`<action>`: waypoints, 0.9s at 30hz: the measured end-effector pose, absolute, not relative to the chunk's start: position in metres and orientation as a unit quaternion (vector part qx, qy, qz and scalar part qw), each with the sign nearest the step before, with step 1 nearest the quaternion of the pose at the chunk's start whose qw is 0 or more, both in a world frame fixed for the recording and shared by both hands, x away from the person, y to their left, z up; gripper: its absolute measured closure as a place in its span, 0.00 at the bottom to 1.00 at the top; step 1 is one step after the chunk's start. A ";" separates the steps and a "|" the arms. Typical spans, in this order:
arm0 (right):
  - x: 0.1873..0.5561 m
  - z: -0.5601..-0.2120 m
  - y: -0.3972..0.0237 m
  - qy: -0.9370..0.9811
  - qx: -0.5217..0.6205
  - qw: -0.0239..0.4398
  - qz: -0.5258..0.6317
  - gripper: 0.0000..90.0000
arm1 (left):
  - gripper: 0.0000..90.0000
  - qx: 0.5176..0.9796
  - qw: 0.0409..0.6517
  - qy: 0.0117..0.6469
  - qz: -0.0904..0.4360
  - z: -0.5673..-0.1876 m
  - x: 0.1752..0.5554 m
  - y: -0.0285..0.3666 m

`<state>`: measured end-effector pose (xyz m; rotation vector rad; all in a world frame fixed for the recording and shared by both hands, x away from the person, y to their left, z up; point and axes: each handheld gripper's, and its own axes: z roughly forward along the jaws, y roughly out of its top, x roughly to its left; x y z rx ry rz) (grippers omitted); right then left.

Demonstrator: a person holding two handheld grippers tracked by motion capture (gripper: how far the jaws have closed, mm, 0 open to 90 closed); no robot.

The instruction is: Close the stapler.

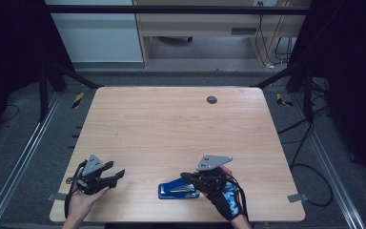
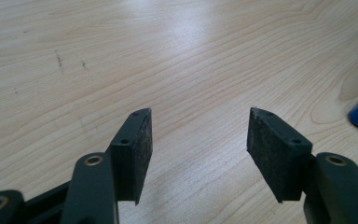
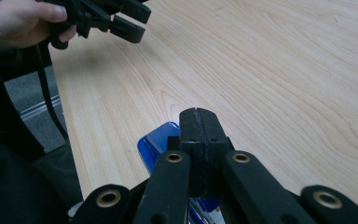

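Right claw (image 1: 187,177) over blue stapler (image 1: 176,191).
Its jaws pressed together, nothing between; left claw (image 1: 118,170) spread, empty, above bare worktop (image 1: 171,124).

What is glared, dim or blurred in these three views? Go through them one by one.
High view: dim and soft, dark surroundings, the table evenly lit. Left gripper view: a pale sheen across the wood at top centre, the open left gripper sharp. Right gripper view: the shut right gripper crisp, the blue stapler in its shadow, the hand at top left slightly soft.
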<state>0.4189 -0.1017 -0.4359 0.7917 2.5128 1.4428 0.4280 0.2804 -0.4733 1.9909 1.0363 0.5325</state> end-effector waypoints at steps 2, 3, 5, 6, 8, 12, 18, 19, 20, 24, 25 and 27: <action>0.419 -0.437 -0.103 0.837 0.265 0.070 0.474 1.00 | 0.45 0.789 0.405 0.410 0.211 -0.473 0.428 0.280; 0.418 -0.438 -0.103 0.838 0.267 0.071 0.471 1.00 | 0.45 0.790 0.405 0.410 0.210 -0.473 0.428 0.280; 0.419 -0.440 -0.105 0.837 0.269 0.068 0.472 1.00 | 0.45 0.790 0.405 0.409 0.210 -0.474 0.428 0.280; 0.419 -0.441 -0.106 0.838 0.269 0.067 0.471 1.00 | 0.45 0.790 0.405 0.409 0.210 -0.474 0.428 0.280; 0.419 -0.442 -0.107 0.837 0.270 0.066 0.471 1.00 | 0.45 0.791 0.405 0.409 0.210 -0.474 0.428 0.280; 0.417 -0.446 -0.109 0.839 0.273 0.068 0.465 1.00 | 0.45 0.791 0.406 0.408 0.210 -0.473 0.428 0.279; 0.416 -0.452 -0.116 0.843 0.285 0.072 0.451 1.00 | 0.45 0.791 0.406 0.408 0.210 -0.473 0.428 0.279; 0.416 -0.453 -0.117 0.844 0.285 0.069 0.448 1.00 | 0.45 0.791 0.406 0.408 0.210 -0.473 0.428 0.279; 0.416 -0.455 -0.118 0.845 0.285 0.074 0.445 1.00 | 0.45 0.791 0.406 0.407 0.209 -0.473 0.428 0.279; 0.414 -0.454 -0.122 0.845 0.293 0.078 0.440 1.00 | 0.45 0.791 0.405 0.407 0.210 -0.473 0.427 0.279; 0.414 -0.455 -0.123 0.843 0.293 0.077 0.444 1.00 | 0.45 0.791 0.405 0.407 0.209 -0.474 0.427 0.278; 0.415 -0.457 -0.124 0.842 0.293 0.072 0.447 1.00 | 0.45 0.793 0.404 0.406 0.209 -0.474 0.427 0.278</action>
